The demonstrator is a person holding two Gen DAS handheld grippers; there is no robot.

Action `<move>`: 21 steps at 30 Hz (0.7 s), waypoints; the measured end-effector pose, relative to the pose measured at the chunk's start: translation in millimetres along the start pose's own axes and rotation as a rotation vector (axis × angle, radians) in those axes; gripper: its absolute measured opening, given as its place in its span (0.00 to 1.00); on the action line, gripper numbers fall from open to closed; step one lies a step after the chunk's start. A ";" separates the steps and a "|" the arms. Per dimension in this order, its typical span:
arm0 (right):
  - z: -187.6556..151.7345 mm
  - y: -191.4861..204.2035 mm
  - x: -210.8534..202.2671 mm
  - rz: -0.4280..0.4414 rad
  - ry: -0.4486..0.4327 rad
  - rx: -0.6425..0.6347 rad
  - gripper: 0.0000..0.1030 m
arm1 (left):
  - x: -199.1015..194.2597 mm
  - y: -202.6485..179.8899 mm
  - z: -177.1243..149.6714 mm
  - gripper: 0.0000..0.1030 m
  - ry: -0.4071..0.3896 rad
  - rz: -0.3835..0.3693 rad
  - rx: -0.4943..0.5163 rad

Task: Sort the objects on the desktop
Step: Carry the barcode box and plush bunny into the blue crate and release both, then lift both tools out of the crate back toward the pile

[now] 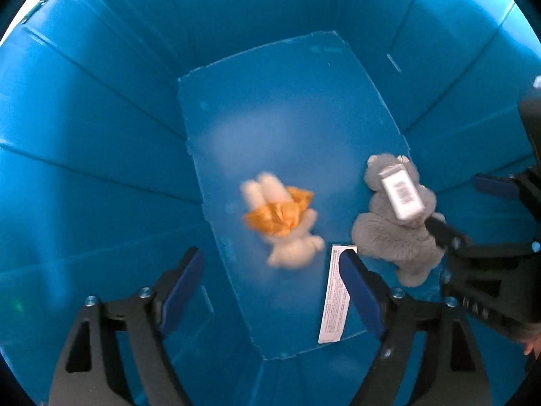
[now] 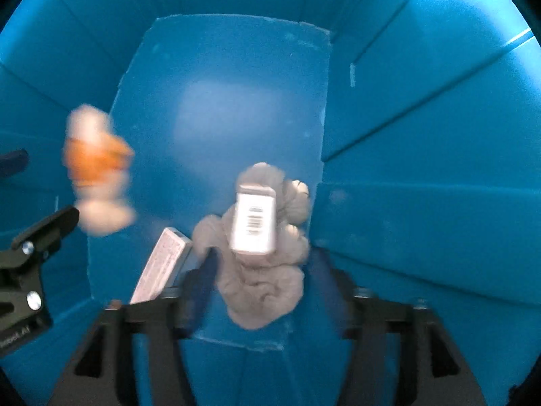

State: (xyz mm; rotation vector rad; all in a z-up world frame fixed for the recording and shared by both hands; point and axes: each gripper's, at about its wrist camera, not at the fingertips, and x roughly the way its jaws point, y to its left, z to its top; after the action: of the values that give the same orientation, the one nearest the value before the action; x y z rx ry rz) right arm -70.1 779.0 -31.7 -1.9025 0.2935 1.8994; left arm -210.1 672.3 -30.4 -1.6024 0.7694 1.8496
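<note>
Now, left tongs (image 1: 270,270): mine, spread apart, nothing between them.
Cream plush (image 1: 282,223): blurred, on blue bin (image 1: 101,135) floor.
White box (image 1: 334,296): beside it.
Grey plush (image 1: 395,226): carries a barcoded box (image 1: 402,193).
Right tongs (image 2: 262,270): spread, straddling grey plush.

Blue plastic bin walls (image 1: 101,108) rise on every side, ribbed with long creases, sloping down to a flat blue floor panel (image 1: 277,108). A soft pale glare lies on that floor; bright light shows past the far-left rim.
</note>
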 end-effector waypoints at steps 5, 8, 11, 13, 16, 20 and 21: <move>5.8 1.3 -38.7 -0.004 -0.050 -0.013 0.79 | -26.2 10.4 0.4 0.80 -0.053 -0.017 -0.039; -0.3 6.7 -70.6 0.012 -0.120 -0.021 0.85 | -60.4 16.9 -11.2 0.80 -0.121 -0.039 -0.053; -15.7 12.6 -115.0 0.019 -0.218 -0.035 0.86 | -103.0 29.9 -31.1 0.80 -0.207 -0.085 -0.101; -27.6 19.6 -143.5 0.019 -0.295 -0.049 0.94 | -131.3 40.4 -47.1 0.80 -0.268 -0.142 -0.113; -51.7 31.7 -186.2 0.034 -0.411 -0.060 1.00 | -173.1 57.1 -77.3 0.80 -0.391 -0.154 -0.129; -81.1 59.2 -229.5 0.057 -0.555 -0.110 1.00 | -218.0 80.6 -130.3 0.95 -0.600 -0.090 -0.140; -87.7 67.2 -238.3 0.078 -0.588 -0.124 1.00 | -224.3 87.5 -142.3 0.97 -0.639 -0.081 -0.158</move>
State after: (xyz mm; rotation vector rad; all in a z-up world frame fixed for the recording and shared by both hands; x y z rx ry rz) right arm -30.1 644.6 190.4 -1.3252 0.0656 2.4666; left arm -153.0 497.5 180.2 -0.9961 0.2740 2.2189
